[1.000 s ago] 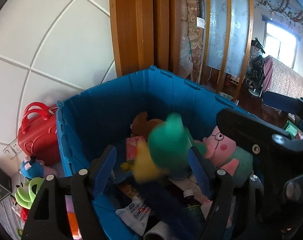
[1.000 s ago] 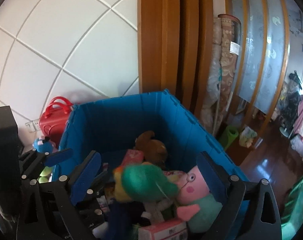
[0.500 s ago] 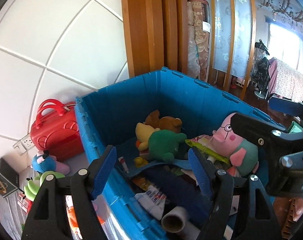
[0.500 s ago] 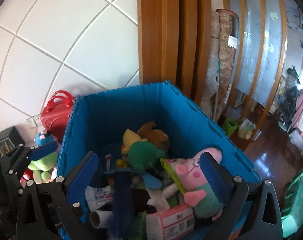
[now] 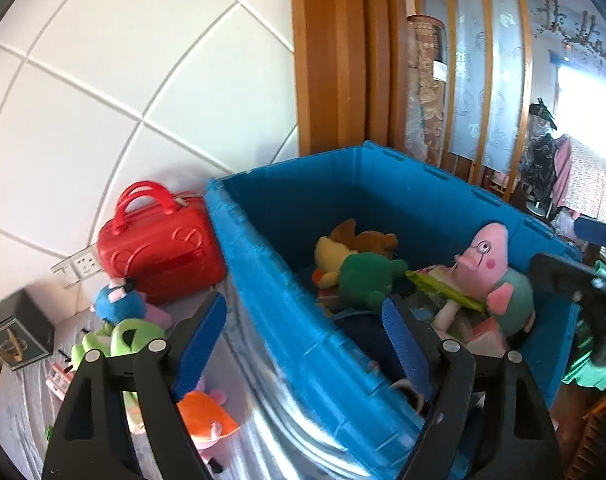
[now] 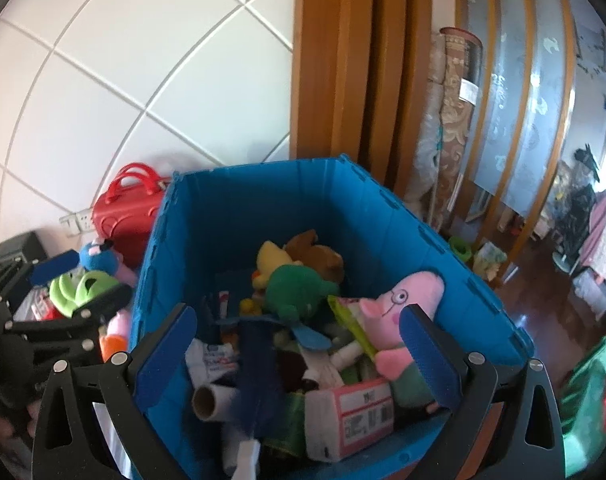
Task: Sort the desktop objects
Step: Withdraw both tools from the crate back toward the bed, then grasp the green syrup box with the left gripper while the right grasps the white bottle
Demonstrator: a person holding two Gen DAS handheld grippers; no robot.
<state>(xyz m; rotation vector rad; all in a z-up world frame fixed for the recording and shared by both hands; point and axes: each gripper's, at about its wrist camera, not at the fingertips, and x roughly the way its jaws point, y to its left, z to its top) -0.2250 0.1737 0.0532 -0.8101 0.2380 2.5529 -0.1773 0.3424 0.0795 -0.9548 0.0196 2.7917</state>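
The green plush toy [image 5: 365, 280] lies inside the blue bin [image 5: 287, 312], beside a pink pig plush [image 5: 491, 264], well beyond the left gripper [image 5: 303, 344], whose fingers are opening with nothing between them. The right gripper [image 6: 299, 348] hovers over the bin, fingers spread wide, empty.

place: home | cues: tiled wall [image 5: 103, 60], wooden doorframe [image 5: 327, 60], rolled carpet [image 6: 455, 120], plush toys
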